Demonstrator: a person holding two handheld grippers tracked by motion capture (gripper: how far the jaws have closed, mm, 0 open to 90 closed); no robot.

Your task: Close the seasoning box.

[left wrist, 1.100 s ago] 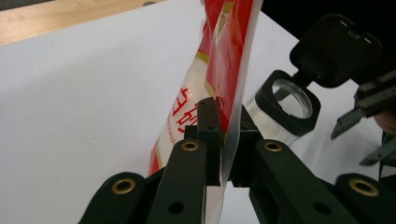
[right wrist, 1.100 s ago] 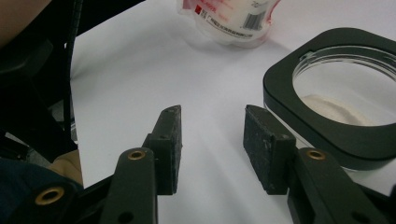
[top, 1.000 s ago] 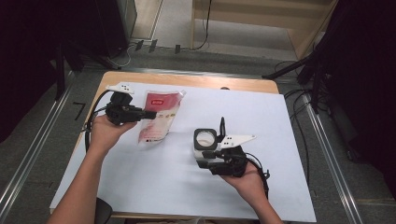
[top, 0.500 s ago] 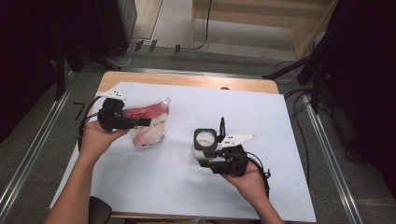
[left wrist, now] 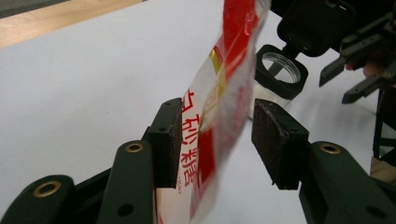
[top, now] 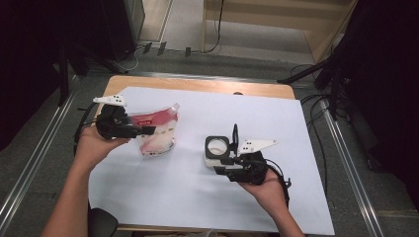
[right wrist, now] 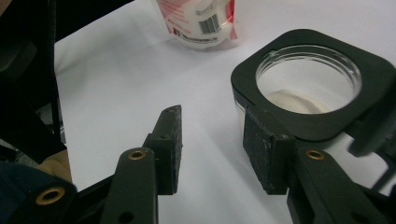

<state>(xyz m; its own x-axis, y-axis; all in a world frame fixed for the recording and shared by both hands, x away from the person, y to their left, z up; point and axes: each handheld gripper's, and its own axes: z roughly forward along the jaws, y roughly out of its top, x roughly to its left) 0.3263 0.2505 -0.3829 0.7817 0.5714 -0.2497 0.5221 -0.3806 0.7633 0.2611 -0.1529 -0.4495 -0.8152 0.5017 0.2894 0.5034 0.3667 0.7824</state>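
Fingers (left wrist: 170,140) of the left gripper (top: 148,130) sit either side of the red-and-white sugar pouch (top: 157,133), one pad against its printed face, the other just off it. Whether they actually pinch it cannot be told. Over on the right gripper (right wrist: 212,149), the pads stand spread, one touching the open black-rimmed jar (right wrist: 308,88), white powder inside, pouch beyond it.
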